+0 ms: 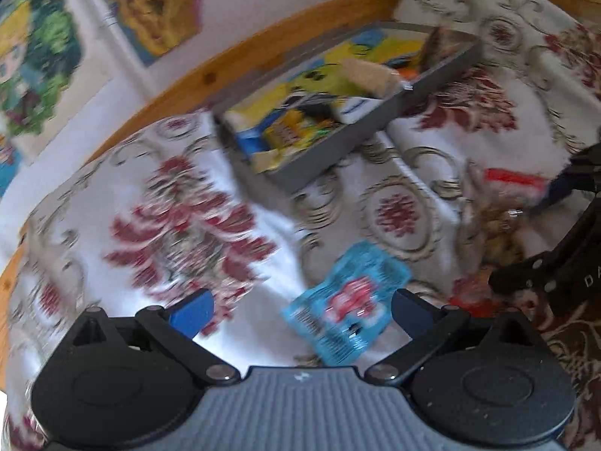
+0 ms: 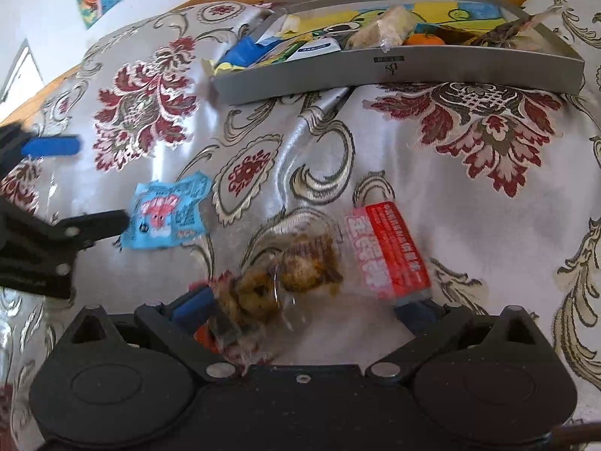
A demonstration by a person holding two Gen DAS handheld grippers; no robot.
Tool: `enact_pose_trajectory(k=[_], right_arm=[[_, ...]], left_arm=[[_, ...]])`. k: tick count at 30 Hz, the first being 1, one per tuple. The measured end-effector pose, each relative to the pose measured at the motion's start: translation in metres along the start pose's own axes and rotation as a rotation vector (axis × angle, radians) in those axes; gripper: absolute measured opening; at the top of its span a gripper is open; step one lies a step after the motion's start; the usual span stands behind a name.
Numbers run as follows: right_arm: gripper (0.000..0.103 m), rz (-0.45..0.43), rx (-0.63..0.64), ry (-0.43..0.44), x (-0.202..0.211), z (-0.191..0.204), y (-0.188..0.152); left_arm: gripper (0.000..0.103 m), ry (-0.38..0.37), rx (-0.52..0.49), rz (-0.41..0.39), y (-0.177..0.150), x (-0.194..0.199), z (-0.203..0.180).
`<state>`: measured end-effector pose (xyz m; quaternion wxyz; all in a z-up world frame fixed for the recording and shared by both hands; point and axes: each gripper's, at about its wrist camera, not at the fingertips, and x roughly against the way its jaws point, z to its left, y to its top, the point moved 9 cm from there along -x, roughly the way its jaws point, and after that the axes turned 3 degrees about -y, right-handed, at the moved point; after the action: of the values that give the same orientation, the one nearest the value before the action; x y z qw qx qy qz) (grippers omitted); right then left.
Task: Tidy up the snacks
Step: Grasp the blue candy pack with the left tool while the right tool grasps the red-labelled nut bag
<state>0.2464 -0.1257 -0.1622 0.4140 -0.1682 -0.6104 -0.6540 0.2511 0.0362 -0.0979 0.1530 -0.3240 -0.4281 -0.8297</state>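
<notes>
**Two loose packets, one crowded tray**

The left gripper (image 1: 298,314) was spread wide with nothing held, and the blue packet (image 1: 347,302) lay low and centre between its fingers. It could slide on the glossy cloth (image 1: 188,225). The right gripper (image 2: 300,310), likewise released, straddled the clear snack bag (image 2: 285,274). The grey tray (image 2: 394,71) sat upper frame, well apart.

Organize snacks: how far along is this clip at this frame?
Mostly done: the grey tray already holds several snacks. In hand: the right hand-held gripper sits open around a clear packet of brown snacks. Left: that packet and the blue packet, which lies between the open left hand-held gripper's fingers.
</notes>
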Motion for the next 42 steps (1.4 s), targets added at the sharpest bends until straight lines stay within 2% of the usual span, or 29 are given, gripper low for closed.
enact_pose_trajectory(k=[4,8,13,17,20,29,32,37,42], right_arm=[[0.099,-0.012,-0.031,0.059,0.006,0.000,-0.004],[0.095,-0.013,-0.061,0.164,0.005,0.007,-0.001],[0.085,-0.017,-0.072,0.237,0.002,0.014,0.002],[0.076,-0.026,-0.112,0.273,0.000,0.009,0.008],[0.076,-0.024,-0.151,0.287,0.000,0.005,0.009],[0.076,-0.029,-0.162,0.302,-0.004,0.004,0.012],[0.070,-0.032,-0.162,0.295,-0.003,0.003,0.012],[0.057,-0.035,-0.177,0.276,-0.003,-0.001,0.012],[0.050,-0.040,-0.189,0.290,-0.001,-0.002,0.011]], left_arm=[[0.103,-0.074,-0.076,0.039,0.004,-0.014,-0.015],[0.103,-0.139,-0.148,0.087,0.001,-0.031,-0.026],[0.102,-0.199,-0.176,0.149,-0.006,-0.050,-0.031],[0.102,-0.262,-0.153,0.188,-0.009,-0.061,-0.032],[0.102,-0.297,-0.119,0.213,-0.010,-0.067,-0.031],[0.101,-0.353,-0.129,0.237,-0.013,-0.073,-0.030],[0.096,-0.374,-0.105,0.235,-0.015,-0.073,-0.024],[0.079,-0.396,-0.009,0.240,-0.016,-0.075,-0.006],[0.073,-0.362,0.066,0.226,-0.015,-0.069,0.002]])
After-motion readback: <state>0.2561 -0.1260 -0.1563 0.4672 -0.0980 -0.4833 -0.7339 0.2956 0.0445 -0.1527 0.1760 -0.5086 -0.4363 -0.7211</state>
